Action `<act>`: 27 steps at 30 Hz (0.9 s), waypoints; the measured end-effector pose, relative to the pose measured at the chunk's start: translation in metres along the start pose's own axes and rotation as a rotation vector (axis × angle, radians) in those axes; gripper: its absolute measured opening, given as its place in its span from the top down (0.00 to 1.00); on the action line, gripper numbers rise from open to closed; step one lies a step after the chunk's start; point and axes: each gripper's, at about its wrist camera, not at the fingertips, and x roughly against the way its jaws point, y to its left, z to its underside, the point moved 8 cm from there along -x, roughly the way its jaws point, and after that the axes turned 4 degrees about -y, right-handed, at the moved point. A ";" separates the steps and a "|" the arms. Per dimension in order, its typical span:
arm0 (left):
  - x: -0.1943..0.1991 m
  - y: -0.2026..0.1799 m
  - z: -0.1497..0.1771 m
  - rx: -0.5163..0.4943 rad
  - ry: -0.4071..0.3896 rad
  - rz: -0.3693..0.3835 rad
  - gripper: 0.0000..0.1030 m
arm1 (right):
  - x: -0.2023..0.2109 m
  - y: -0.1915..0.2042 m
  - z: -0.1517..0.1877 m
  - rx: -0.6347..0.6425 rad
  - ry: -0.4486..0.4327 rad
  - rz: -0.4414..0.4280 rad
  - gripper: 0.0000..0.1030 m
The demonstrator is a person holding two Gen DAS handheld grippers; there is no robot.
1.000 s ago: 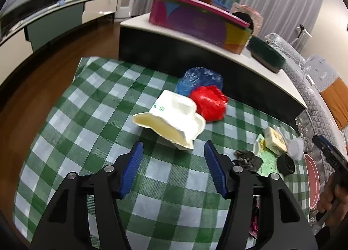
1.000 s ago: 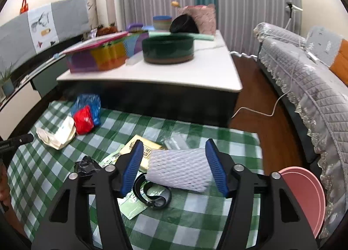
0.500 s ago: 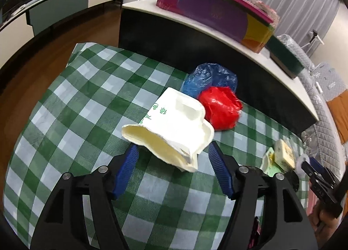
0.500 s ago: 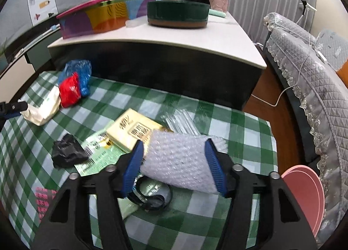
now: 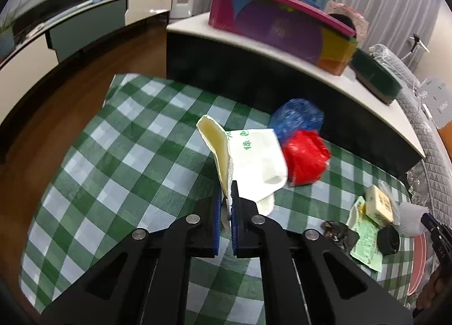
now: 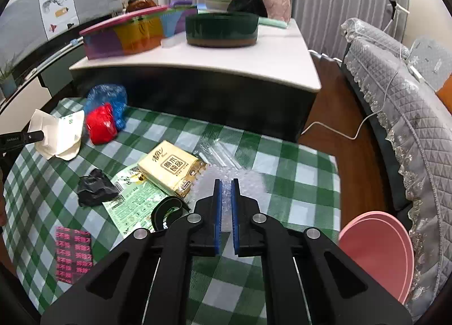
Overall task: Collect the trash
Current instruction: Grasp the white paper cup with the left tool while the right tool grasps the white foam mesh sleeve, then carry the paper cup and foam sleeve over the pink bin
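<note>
Left gripper [image 5: 229, 206]: jaws have just been closing and now pinch the torn rim of the white container [image 5: 254, 161], which stands tilted on its edge on the checked cloth [image 5: 118, 161]; only a thin lip sits between the pads, so the hold looks shallow. Right gripper [image 6: 225, 203]: jaws have likewise just been closing and are now pressed onto the bubble wrap [image 6: 226, 181], squashed flat between the blue pads, just beside the tissue pack [image 6: 169, 166]. Step in hand, as judged: secure both pieces and lift them clear for disposal. To do it well, raise each hand straight up and slowly, confirming the piece comes with it before swinging away; the container may tear or slip from its rim, so keep it low until the grip proves sound. The wrap is light and limp and should follow, but watch that it does not drag the pack or the black ring [image 6: 166, 209] lying beside the jaws. Remaining on the cloth: green leaflet [image 6: 135, 200], black wad [image 6: 94, 188], pink wrapper [image 6: 73, 254], clear sleeve [image 6: 217, 152], then, farther off, the red bag [image 5: 306, 155] touching the container and the blue bag [image 5: 296, 116] behind it. A pink bin [image 6: 378, 248] shows past the cloth's right edge and is the likely drop point.
</note>
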 end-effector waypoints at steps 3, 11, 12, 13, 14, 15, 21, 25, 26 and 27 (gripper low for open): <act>0.012 -0.005 -0.001 -0.017 -0.023 0.012 0.95 | 0.019 -0.001 -0.004 0.003 -0.033 0.003 0.94; 0.051 -0.020 0.000 -0.037 -0.083 0.055 0.95 | 0.069 -0.013 -0.010 -0.013 -0.113 0.023 0.94; 0.056 -0.025 0.001 -0.039 -0.087 0.070 0.95 | 0.074 -0.015 -0.010 -0.016 -0.121 0.025 0.94; 0.062 -0.031 0.002 -0.047 -0.093 0.086 0.95 | 0.080 -0.017 -0.010 -0.021 -0.129 0.027 0.94; 0.067 -0.038 0.003 -0.059 -0.100 0.098 0.95 | 0.087 -0.020 -0.010 -0.026 -0.138 0.030 0.94; 0.072 -0.044 0.004 -0.072 -0.108 0.108 0.95 | 0.090 -0.022 -0.010 -0.028 -0.143 0.031 0.94; 0.096 -0.087 0.013 -0.162 -0.148 0.172 0.95 | 0.120 -0.036 -0.011 -0.051 -0.188 0.043 0.94; 0.105 -0.113 0.022 -0.207 -0.158 0.211 0.95 | 0.135 -0.047 -0.010 -0.063 -0.209 0.058 0.94; 0.106 -0.118 0.023 -0.216 -0.158 0.220 0.95 | 0.139 -0.050 -0.009 -0.066 -0.213 0.062 0.94; 0.107 -0.123 0.025 -0.221 -0.157 0.226 0.95 | 0.140 -0.052 -0.009 -0.068 -0.216 0.065 0.94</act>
